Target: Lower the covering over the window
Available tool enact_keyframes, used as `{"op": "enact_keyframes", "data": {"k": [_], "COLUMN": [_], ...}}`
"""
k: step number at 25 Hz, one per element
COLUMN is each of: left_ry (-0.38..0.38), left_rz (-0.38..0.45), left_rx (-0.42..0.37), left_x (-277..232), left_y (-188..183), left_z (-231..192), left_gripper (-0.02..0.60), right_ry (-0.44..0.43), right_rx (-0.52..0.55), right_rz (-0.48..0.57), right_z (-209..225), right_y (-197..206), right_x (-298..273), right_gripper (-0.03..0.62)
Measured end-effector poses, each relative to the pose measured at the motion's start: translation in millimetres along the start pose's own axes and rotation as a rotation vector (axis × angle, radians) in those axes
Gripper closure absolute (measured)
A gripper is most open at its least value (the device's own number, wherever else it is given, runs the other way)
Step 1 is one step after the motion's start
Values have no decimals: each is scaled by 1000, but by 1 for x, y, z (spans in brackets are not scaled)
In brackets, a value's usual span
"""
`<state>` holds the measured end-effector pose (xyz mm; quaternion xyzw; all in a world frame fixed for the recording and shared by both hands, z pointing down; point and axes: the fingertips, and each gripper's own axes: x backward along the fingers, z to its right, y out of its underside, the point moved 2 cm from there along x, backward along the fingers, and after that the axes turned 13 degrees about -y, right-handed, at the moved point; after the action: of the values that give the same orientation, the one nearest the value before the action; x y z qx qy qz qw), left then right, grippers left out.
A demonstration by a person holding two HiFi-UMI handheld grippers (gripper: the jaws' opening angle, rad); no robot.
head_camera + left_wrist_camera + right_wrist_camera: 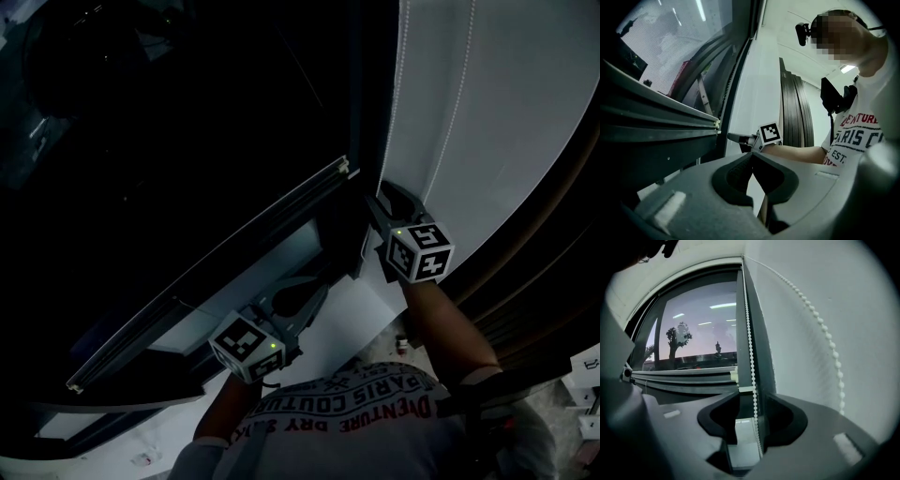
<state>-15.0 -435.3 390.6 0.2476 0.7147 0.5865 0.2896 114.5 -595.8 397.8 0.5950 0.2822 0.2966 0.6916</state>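
The white wall (506, 103) is matt and finely grained. It meets the dark window (701, 329) at a slim, dark, upright frame (740, 324). Trees, a dusk sky and reflected ceiling lights show in the pane.

The covering (684, 380) shows as a long, ribbed grey rail with a pale end cap. It lies across the low part of the window, its capped end just beside the frame. The left tool view shows a grainy, mesh-like surface above the rail, but I cannot tell whether that is fabric or bare glass.

The person's shirt (356, 412) is pale cloth with red and dark lettering.

The right tool (752, 404) is moulded grey plastic with dark, scooped jaws that stand wide apart. One strand of the bead chain (751, 352) hangs straight down between them, and neither pad presses on it. The chain's other strand curves down the wall to the right, well apart from the tool. The beads are small, round and white.

The left tool (751, 161) has its jaws closed tip to tip on nothing, and it sits just below the rail.

Each tool carries a marker cube (420, 251) with square black-and-white patterns.
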Motion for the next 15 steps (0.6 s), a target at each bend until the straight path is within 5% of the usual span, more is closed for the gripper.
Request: {"op": "enact_keyframes", "data": {"k": [3,6,15], "left_ry": [-6,1,94], "left_rz": [-12,-21,-49], "left_rx": [10,16,-16], "left_x": [3,10,32], "left_y": [3,6,23], "left_z": [-2,-1,27], "left_gripper": [580,580,580], "right_ry": [21,39,-45], "right_rx": [-15,-15,11], "right_rz": [6,11,54], "right_z": [8,8,-36], "right_y": [1,1,5], "right_x": [-4,0,43], "right_gripper": [465,575,576]}}
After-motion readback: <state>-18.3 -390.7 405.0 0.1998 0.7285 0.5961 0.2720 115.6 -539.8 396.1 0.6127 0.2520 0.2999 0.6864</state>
